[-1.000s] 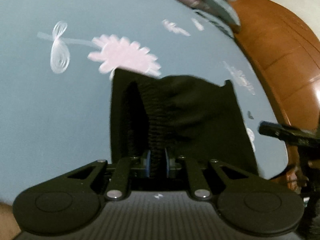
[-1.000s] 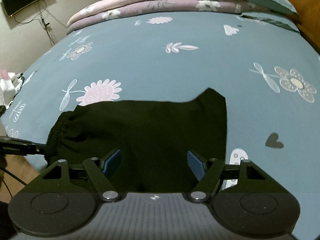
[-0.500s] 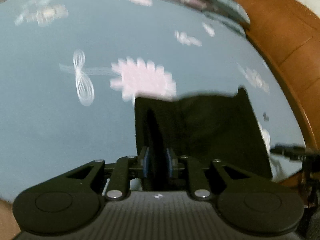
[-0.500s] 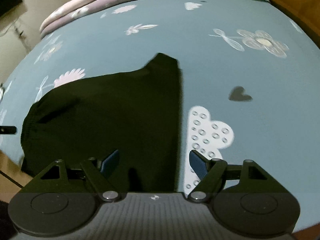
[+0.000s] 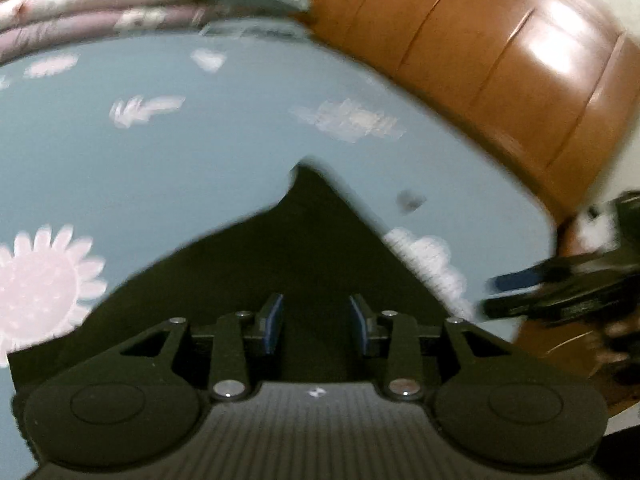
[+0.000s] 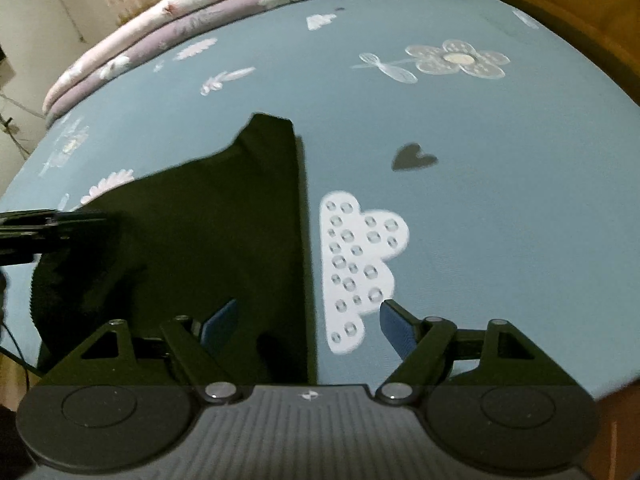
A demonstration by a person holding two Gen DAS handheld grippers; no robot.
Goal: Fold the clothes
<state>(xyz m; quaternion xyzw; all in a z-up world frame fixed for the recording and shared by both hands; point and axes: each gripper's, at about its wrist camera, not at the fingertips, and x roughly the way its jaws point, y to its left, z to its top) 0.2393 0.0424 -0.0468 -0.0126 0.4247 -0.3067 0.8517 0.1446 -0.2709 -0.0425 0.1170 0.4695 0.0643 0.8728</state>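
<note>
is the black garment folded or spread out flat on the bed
Folded: the black garment lies doubled on the blue sheet, with one straight edge and a narrow end pointing away.

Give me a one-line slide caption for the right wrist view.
Open right gripper straddles the straight edge of a black garment lying on a blue floral bedsheet.

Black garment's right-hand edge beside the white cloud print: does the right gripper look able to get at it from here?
Probably yes. The right gripper is open, its fingers straddling that edge of the black garment, which lies flat on the blue sheet. Nothing lies between them, and the left gripper sits at the far side.
</note>
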